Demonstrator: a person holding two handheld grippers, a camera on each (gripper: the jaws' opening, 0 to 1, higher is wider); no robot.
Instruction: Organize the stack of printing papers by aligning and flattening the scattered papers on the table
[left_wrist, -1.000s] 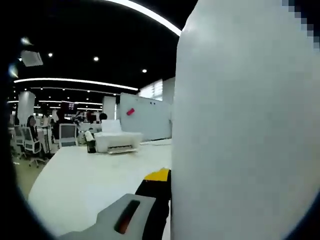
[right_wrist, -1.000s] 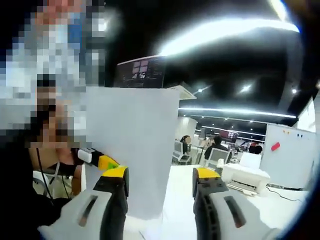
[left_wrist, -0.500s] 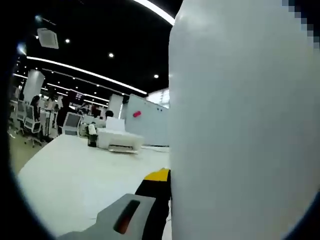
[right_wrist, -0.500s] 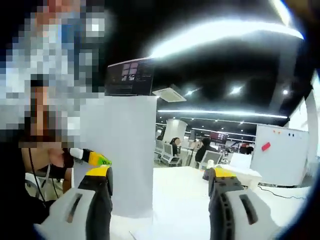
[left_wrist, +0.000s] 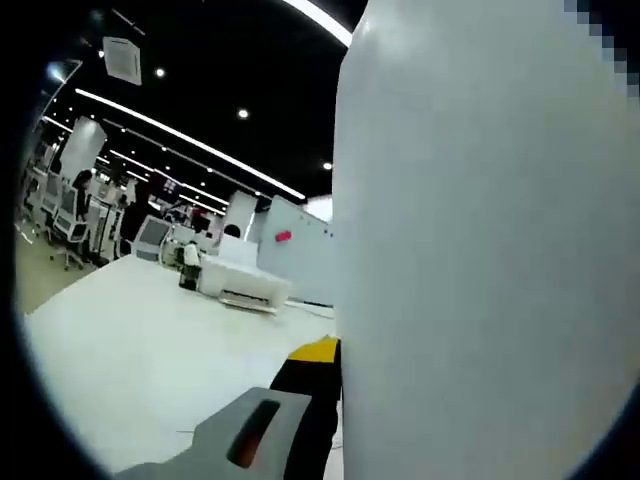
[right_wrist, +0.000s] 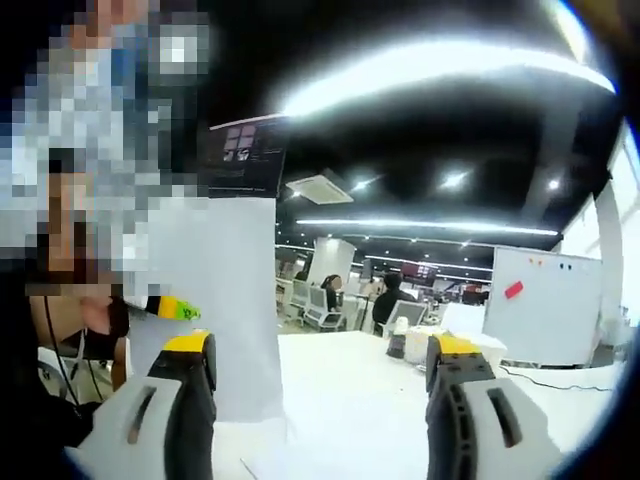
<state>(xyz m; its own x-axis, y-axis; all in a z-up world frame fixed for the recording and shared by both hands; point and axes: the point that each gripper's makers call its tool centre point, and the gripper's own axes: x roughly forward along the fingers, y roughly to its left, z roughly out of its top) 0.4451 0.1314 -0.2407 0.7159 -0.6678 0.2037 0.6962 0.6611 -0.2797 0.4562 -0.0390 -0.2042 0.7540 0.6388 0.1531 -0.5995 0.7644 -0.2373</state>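
Observation:
A white paper stack (left_wrist: 480, 260) stands upright and covers the right half of the left gripper view. My left gripper (left_wrist: 335, 352) is shut on its edge; one grey, yellow-tipped finger (left_wrist: 312, 352) shows and the other is hidden behind the sheets. In the right gripper view the same paper stack (right_wrist: 215, 300) stands on end on the white table (right_wrist: 340, 390) at the left, with the left gripper (right_wrist: 172, 307) pinching its left edge. My right gripper (right_wrist: 322, 350) is open wide to the right of the stack, with nothing between its fingers.
A white printer (left_wrist: 245, 285) and a dark bottle (left_wrist: 187, 277) sit at the table's far end, in front of a whiteboard (right_wrist: 545, 305). Office chairs and seated people are beyond the table. A person stands close behind the stack at the left of the right gripper view.
The right gripper's jaws have spread wider, and the stack now sits further left and narrower in its view. The left gripper view has tilted while the stack stays clamped.

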